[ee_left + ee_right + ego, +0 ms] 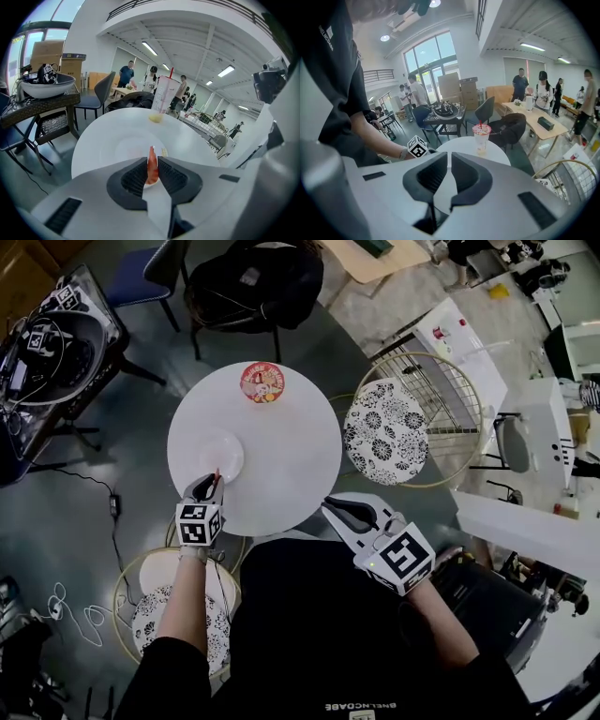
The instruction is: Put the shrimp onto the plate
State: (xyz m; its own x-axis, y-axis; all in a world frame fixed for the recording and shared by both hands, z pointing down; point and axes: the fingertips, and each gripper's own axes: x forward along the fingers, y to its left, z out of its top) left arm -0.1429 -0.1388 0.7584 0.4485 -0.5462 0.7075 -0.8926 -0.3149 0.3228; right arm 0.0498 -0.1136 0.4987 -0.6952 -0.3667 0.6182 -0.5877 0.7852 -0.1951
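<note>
1. Shrimp is pinched upright in my left hand-held gripper, above the plate's near rim.
2. Counter: bare around the plate, with room to reach forward.
3. Plate: I'd lower over its middle, then release gently.
4. Right hand-held gripper: narrow, empty, at the counter's edge.
5. Cup: well apart.

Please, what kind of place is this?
Probably an open office or workshop hall: a round white table, stacked cardboard boxes by tall windows, and people standing around a long wooden table.
</note>
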